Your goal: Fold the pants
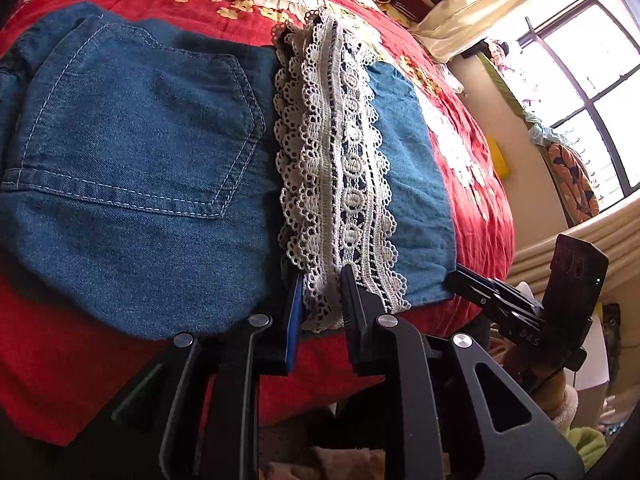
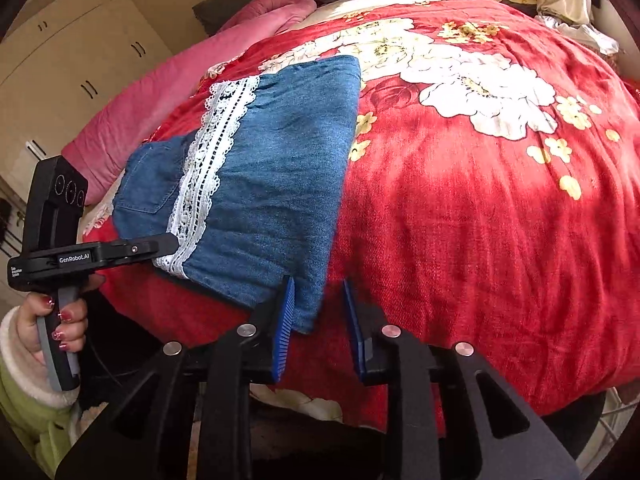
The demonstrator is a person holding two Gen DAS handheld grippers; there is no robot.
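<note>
Blue denim pants with a white lace band lie folded on the red floral blanket. A back pocket faces up at the left. My left gripper is open, its fingers on either side of the lace band's near end. My right gripper is open, its fingers straddling the near right corner of the denim. The lace band shows in the right wrist view too, with the left gripper at its near end. The right gripper shows at the pants' corner in the left wrist view.
The red blanket covers a bed. A pink quilt lies along the far left side, with cupboards behind. A window and hanging clothes stand to the right. More bedding is piled at the head of the bed.
</note>
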